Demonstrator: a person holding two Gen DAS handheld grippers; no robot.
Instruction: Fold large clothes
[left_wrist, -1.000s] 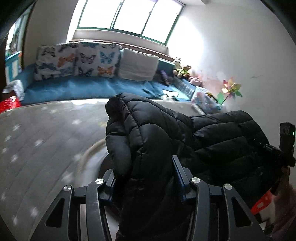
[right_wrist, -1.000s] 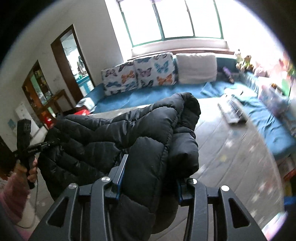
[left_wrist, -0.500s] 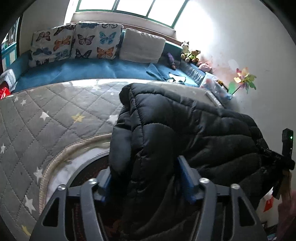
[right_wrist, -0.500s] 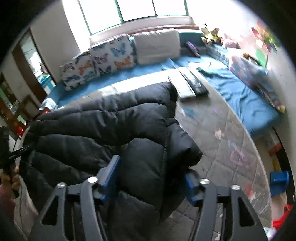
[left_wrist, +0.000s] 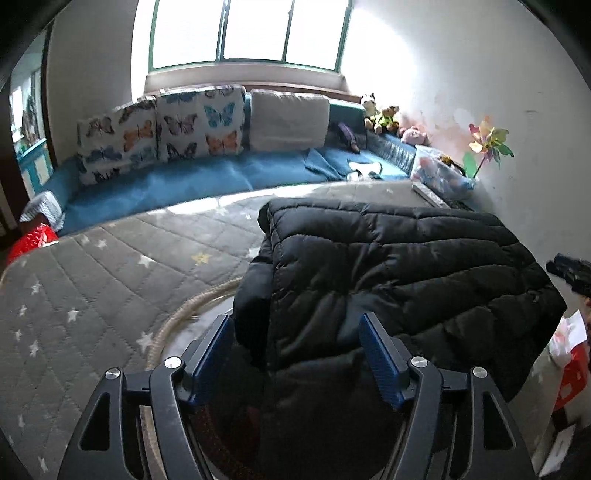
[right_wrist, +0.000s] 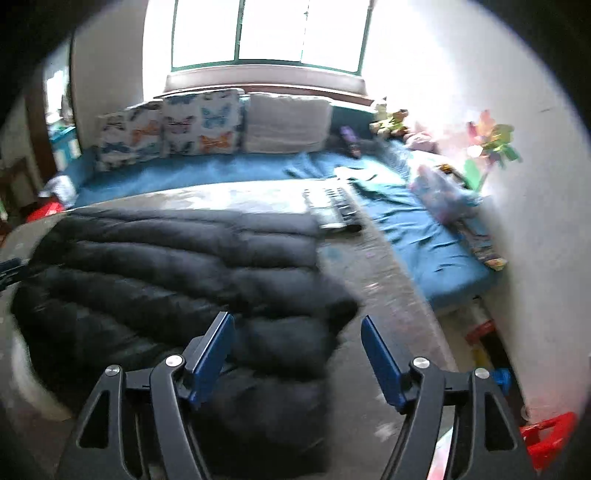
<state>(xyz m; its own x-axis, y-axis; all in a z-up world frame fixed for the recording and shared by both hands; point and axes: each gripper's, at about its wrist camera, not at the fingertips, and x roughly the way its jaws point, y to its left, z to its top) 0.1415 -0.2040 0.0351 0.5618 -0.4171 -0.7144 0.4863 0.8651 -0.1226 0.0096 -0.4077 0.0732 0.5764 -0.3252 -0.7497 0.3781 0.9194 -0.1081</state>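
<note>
- We note the left tongs (left_wrist: 297, 334) with jaws apart and opening; a corner of the black puffer jacket (left_wrist: 388, 266) bulges between the blue pads (left_wrist: 380, 360), which do not press it.
- We note the right tongs (right_wrist: 297, 334) likewise apart and opening; the opposite jacket corner lies between the pads (right_wrist: 212, 352), nearer the left pad, unclamped. This view is motion-blurred.
- The jacket lies folded on the grey quilted star-pattern mat (left_wrist: 92, 280), its near edge hanging over a round dark opening rimmed by a beige hose-like ring (left_wrist: 192, 306); we cannot tell what that opening is.
- In the left wrist view, the right tongs' tip shows at the jacket's far right edge.
- Beyond the jacket, on the mat: two flat keyboard-like objects (right_wrist: 332, 210), just beside its far corner.
- Further out: a blue daybed (left_wrist: 184, 181) with butterfly cushions (left_wrist: 199, 125), a plain pillow (left_wrist: 290, 120), and plush toys (left_wrist: 382, 112) under the window (left_wrist: 247, 33).
- A paper pinwheel (left_wrist: 487, 142) stands against the right wall.
</note>
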